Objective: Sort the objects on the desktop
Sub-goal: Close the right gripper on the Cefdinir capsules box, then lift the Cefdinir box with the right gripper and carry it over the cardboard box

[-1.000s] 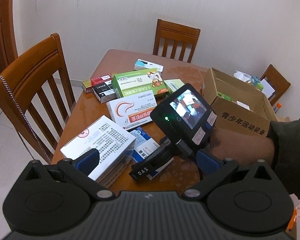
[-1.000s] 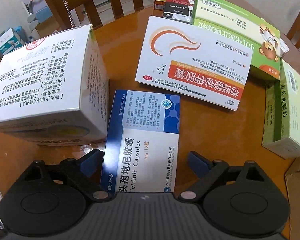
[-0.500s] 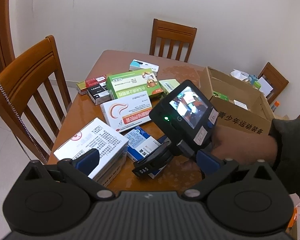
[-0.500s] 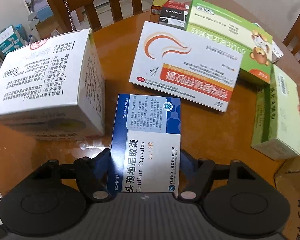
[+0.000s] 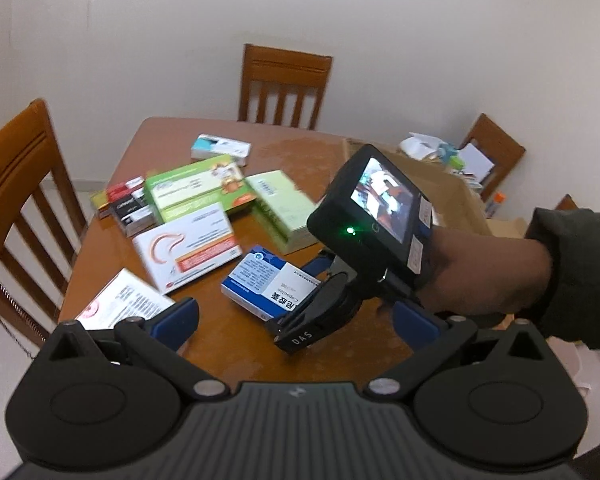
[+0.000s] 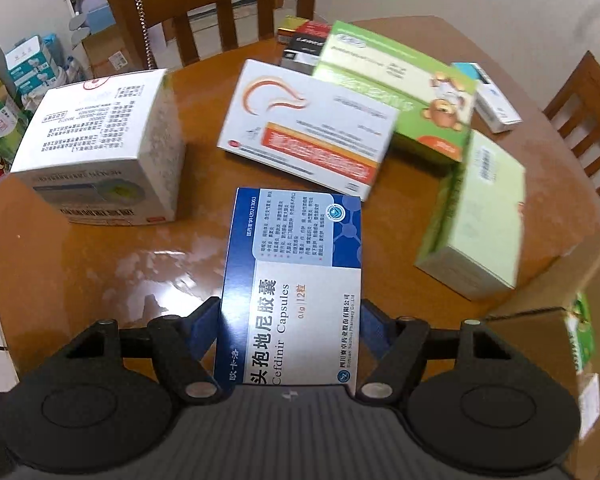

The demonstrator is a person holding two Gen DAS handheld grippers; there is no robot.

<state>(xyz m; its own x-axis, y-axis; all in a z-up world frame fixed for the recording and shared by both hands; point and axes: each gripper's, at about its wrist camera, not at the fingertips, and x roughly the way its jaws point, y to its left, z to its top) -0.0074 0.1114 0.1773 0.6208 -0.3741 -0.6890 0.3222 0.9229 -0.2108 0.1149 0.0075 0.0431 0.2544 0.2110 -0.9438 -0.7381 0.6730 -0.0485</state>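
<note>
Far left in the right wrist view sits a big white box (image 6: 100, 148) on the wooden table (image 6: 100, 264). Bottom center, the right gripper (image 6: 290, 334) has just closed its jaws and they're clamped on the blue-and-white Cefdinir Capsules box (image 6: 296, 280), tilted up off the table. Right of it there's a pale green box (image 6: 476, 220). In the left wrist view the left gripper (image 5: 296, 318) has its jaws wide apart, nothing in them.
</note>
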